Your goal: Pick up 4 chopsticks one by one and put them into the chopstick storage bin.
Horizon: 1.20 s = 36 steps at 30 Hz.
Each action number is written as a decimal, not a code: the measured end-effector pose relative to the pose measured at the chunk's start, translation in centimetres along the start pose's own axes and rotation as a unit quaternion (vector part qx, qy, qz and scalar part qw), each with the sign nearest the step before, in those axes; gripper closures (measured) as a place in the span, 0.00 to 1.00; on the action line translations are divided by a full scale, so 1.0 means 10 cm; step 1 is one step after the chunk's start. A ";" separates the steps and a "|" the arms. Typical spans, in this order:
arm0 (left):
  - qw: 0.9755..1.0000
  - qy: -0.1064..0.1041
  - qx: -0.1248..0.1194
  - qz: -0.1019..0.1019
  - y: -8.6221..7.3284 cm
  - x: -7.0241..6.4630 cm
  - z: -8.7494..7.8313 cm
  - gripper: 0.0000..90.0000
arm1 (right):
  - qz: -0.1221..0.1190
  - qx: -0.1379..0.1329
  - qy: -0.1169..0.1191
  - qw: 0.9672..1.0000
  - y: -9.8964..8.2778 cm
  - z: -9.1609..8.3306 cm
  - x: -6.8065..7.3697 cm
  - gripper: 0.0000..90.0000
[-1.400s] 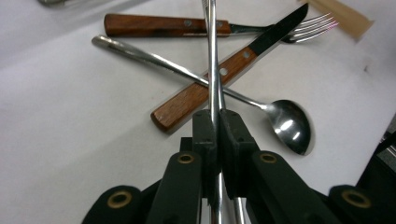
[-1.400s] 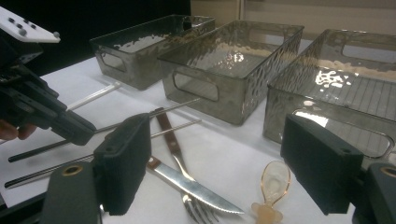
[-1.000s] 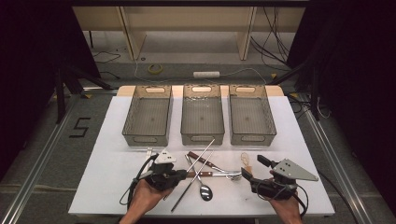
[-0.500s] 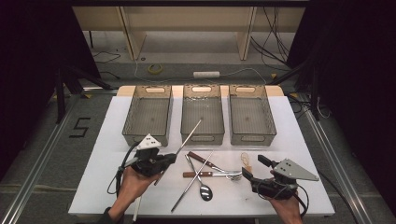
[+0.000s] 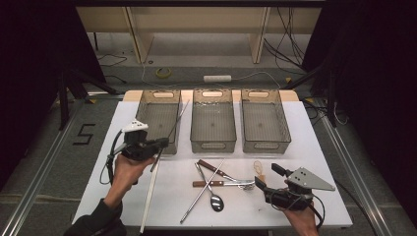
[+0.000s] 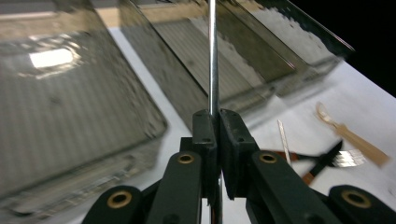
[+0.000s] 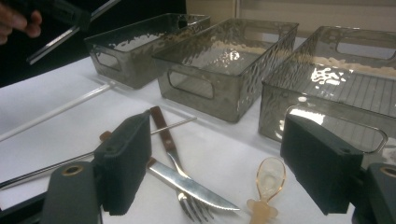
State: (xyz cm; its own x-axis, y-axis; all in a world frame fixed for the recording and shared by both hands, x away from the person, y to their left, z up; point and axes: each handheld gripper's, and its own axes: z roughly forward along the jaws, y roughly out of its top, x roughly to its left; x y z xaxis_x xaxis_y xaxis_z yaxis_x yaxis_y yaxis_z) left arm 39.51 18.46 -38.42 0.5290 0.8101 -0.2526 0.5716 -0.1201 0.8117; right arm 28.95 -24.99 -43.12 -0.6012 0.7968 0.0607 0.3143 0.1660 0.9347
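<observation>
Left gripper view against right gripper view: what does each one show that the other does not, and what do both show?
Left gripper view: the left gripper seen close, its jaws shut on a thin metal rod. Right gripper view: the right gripper with its jaws open, and a white stick lying flat. Both: the grey bins, the amber spoon and the fork.

A white rectangular table (image 5: 314, 147) carries three smoky translucent plastic bins (image 5: 212, 125) in a row along its far side. Nearer lie a wooden-handled knife (image 5: 216, 170), a fork (image 5: 223, 183), a metal spoon (image 5: 210, 189), a metal chopstick (image 5: 201, 192), a small amber plastic spoon (image 5: 259, 169) and a long white stick (image 5: 148, 195).
</observation>
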 end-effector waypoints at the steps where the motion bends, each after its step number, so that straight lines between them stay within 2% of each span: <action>1: 1.000 0.004 -0.005 -0.006 0.05 0.06 -0.01 0.94 | 0.001 -0.002 0.001 1.000 0.00 0.00 0.00 0.29; 7: 0.999 0.032 -0.019 -0.016 0.23 0.27 -0.01 0.94 | 0.003 -0.001 0.000 1.000 0.00 0.00 -0.01 0.28; 13: 0.998 0.055 -0.018 -0.022 0.32 0.46 0.09 0.94 | 0.003 -0.003 0.001 1.000 0.00 -0.01 -0.01 0.28; 17: 0.997 0.070 -0.015 -0.022 0.36 0.55 0.15 0.94 | 0.003 -0.002 0.001 1.000 0.00 -0.01 -0.01 0.28; 21: 0.996 0.085 -0.010 -0.012 0.41 0.62 0.17 0.94 | 0.007 -0.003 0.001 1.000 0.00 -0.01 -0.02 0.28; 23: 0.995 0.094 -0.015 -0.014 0.43 0.67 0.19 0.94 | 0.007 -0.002 0.002 1.000 0.00 -0.01 -0.02 0.28; 27: 0.995 0.099 -0.016 -0.020 0.47 0.76 0.23 0.94 | 0.006 0.002 0.005 1.000 -0.01 0.01 -0.01 0.28; 29: 0.995 0.096 -0.020 -0.034 0.48 0.83 0.26 0.94 | 0.007 0.003 0.006 1.000 -0.01 0.01 -0.01 0.28; 36: 0.993 0.110 -0.019 -0.043 0.49 0.99 0.36 0.94 | 0.008 0.001 0.007 1.000 -0.01 0.02 -0.02 0.28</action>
State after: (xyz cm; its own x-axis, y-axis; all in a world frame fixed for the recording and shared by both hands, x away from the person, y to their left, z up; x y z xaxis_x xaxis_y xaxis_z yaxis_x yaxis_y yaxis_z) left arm 49.75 23.82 -38.86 0.3274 0.9225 -0.2046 0.5821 -0.0264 0.8127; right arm 29.14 -25.06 -43.28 -0.6056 0.7917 0.0810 0.3263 0.1542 0.9326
